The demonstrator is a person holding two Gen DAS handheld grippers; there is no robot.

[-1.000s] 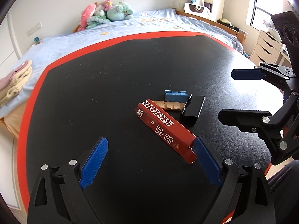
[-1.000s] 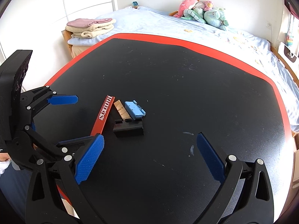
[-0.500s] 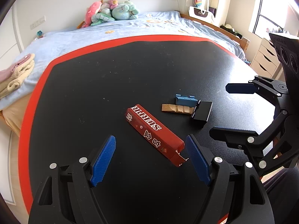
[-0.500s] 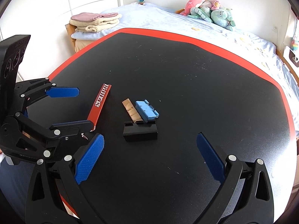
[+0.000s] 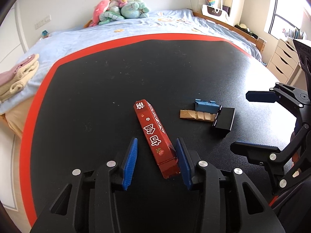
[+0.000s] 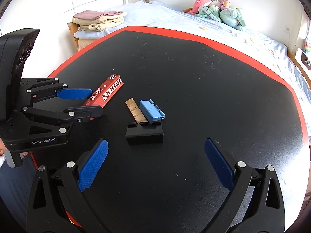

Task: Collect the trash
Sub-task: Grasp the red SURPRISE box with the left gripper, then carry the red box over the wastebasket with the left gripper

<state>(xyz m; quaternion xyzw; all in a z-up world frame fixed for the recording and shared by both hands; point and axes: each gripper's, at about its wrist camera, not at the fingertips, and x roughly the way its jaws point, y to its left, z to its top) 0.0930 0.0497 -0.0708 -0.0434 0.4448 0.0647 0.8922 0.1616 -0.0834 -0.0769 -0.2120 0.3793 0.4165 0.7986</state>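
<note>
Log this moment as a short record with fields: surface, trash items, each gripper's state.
surface: black table with a red edge
trash items: long red box; blue piece; brown cardboard strip; small black box
left gripper: open, straddling the near end of the red box; right pad touching, left pad apart
right gripper: open, holding nothing, behind the black box

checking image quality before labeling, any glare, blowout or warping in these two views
Left wrist view: window blown out white, glare washing the table at right. Right wrist view: evenly lit, red box lettering sharp. Both: strong fisheye bending the table's red edge, dark corner vignette.
</note>
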